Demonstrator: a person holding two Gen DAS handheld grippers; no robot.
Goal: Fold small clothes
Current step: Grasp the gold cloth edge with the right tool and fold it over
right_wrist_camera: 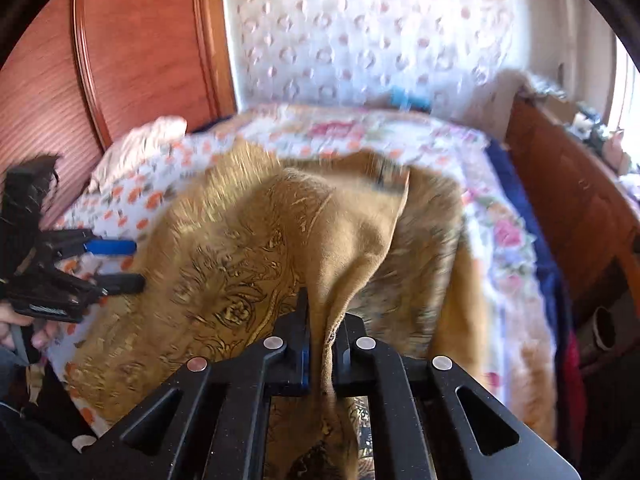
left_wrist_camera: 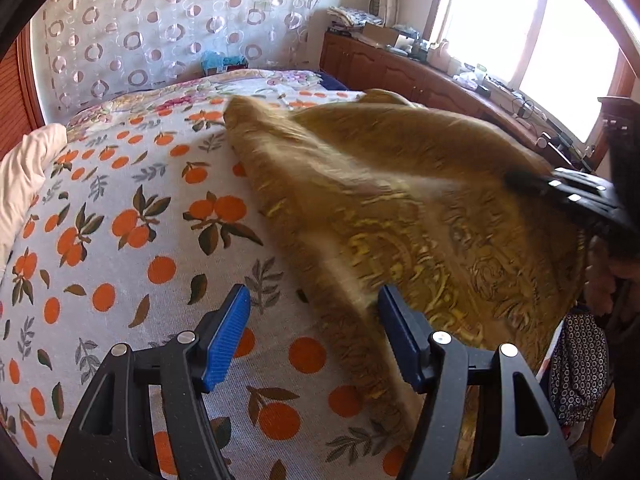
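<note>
Mustard garment is pinched in the right tongs; left tongs gape wide, holding nothing.

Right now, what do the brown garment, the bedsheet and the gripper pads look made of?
Brown garment: soft matte knit, probably cotton jersey; it drapes in loose folds, with a gold-and-black print that looks slightly glossy. Bedsheet: printed woven fabric, likely cotton; fine weave grain shows and there is no sheen. Gripper pads: blue ribbed rubber or soft plastic, judging by the fine ridges; the black frames look like hard matte plastic.
</note>
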